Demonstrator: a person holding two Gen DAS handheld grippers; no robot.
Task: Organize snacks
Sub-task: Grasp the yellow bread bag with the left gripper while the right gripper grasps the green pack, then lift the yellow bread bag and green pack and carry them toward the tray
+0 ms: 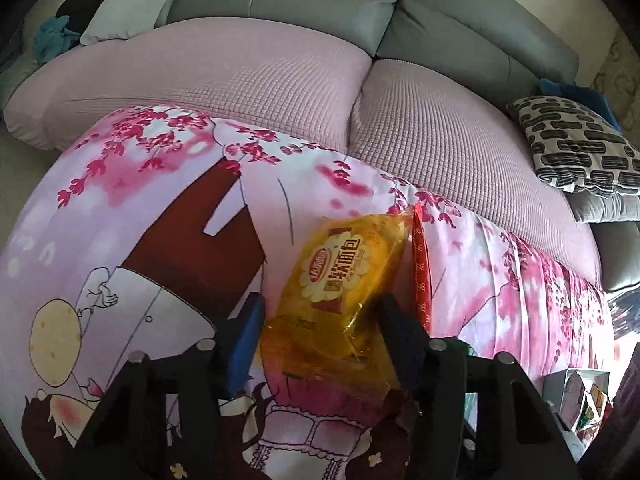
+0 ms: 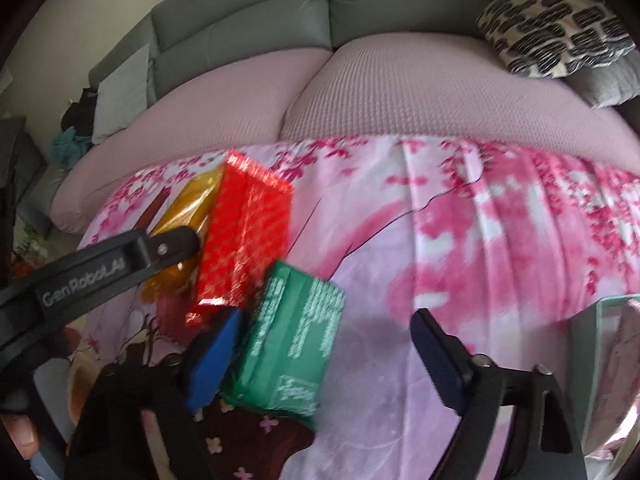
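In the left wrist view my left gripper has its jaws around a yellow soft-bread packet lying on the pink floral cloth; the fingers touch its sides. A red packet stands edge-on just right of it. In the right wrist view my right gripper is open and empty above the cloth. A green packet lies beside its left blue pad. The red packet and the yellow packet lie beyond, with the left gripper's arm over the yellow one.
The pink floral cloth covers the table in front of a pink-covered sofa seat. A patterned cushion lies at the right. A box holding snacks stands at the right edge; a clear container edge shows at the right.
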